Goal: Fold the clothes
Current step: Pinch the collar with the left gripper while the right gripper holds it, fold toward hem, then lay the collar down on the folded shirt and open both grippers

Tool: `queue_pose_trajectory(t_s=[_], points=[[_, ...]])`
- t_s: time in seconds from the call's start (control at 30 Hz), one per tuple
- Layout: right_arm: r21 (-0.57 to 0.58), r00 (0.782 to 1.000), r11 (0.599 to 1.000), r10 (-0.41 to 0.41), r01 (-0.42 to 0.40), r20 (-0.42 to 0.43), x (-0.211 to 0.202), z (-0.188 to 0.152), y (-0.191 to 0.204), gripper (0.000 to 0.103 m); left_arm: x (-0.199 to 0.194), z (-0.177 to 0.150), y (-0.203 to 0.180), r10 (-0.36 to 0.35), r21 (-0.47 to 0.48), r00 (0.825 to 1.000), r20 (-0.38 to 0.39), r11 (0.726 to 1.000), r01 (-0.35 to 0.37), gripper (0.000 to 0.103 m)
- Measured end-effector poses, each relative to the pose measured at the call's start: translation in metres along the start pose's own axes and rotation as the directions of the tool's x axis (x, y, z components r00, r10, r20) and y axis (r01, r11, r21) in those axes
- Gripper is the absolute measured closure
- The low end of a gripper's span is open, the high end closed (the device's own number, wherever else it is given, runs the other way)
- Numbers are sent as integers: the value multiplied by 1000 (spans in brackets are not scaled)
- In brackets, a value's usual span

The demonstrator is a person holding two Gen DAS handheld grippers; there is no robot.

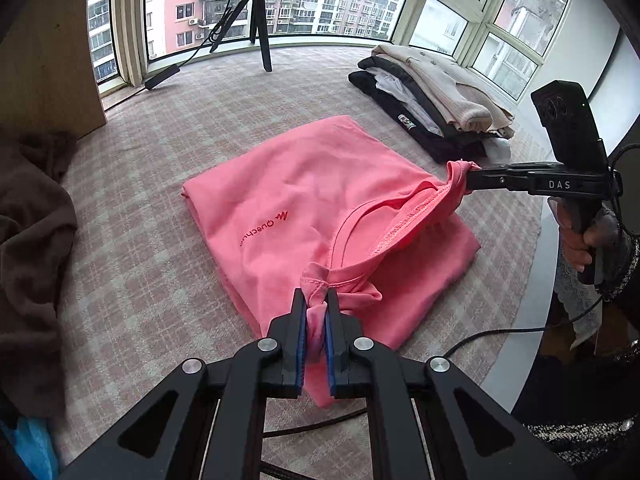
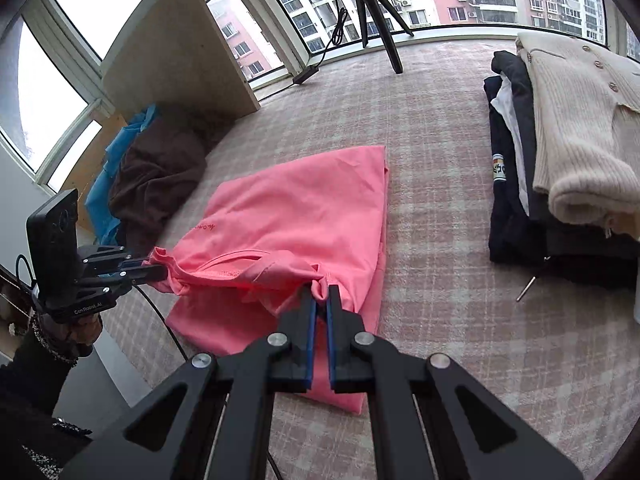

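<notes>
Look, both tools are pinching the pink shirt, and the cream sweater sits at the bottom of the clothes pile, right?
Nearly. The cream sweater lies on top of the clothes pile, as the right wrist view shows. Both the left tool and right tool do pinch the pink shirt.

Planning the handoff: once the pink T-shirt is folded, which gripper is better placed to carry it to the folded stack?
Right, probably. The right gripper pinches the pink cotton T-shirt on the side nearest the stack of folded clothes; the left gripper holds the opposite shoulder, toward the brown garment.
</notes>
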State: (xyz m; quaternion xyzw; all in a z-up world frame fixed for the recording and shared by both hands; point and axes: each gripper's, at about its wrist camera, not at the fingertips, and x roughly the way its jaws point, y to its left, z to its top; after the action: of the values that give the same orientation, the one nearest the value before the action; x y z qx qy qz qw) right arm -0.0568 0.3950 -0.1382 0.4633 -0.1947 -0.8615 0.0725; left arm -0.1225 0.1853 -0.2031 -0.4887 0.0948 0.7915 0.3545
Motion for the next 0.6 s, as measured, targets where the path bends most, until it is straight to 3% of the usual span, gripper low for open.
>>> queue_pose_trajectory(t_s=[0.2, 0.3, 0.47, 0.6], points=[[-42, 999, 998, -48, 47, -20, 5, -15, 4, 98, 6, -14, -13, 27, 61, 999, -19, 998, -26, 96], [-35, 1000, 999, -27, 27, -6, -4, -10, 9, 98, -3, -2, -6, 41, 64, 999, 0, 997, -41, 96], [-124, 996, 992, -14, 24, 86, -26, 40, 37, 99, -27, 33, 15, 69, 35, 993, 99, 997, -73, 96], [-199, 990, 980, 7, 22, 143, -39, 81, 64, 99, -31, 35, 16, 58, 7, 987, 148, 998, -60, 96]])
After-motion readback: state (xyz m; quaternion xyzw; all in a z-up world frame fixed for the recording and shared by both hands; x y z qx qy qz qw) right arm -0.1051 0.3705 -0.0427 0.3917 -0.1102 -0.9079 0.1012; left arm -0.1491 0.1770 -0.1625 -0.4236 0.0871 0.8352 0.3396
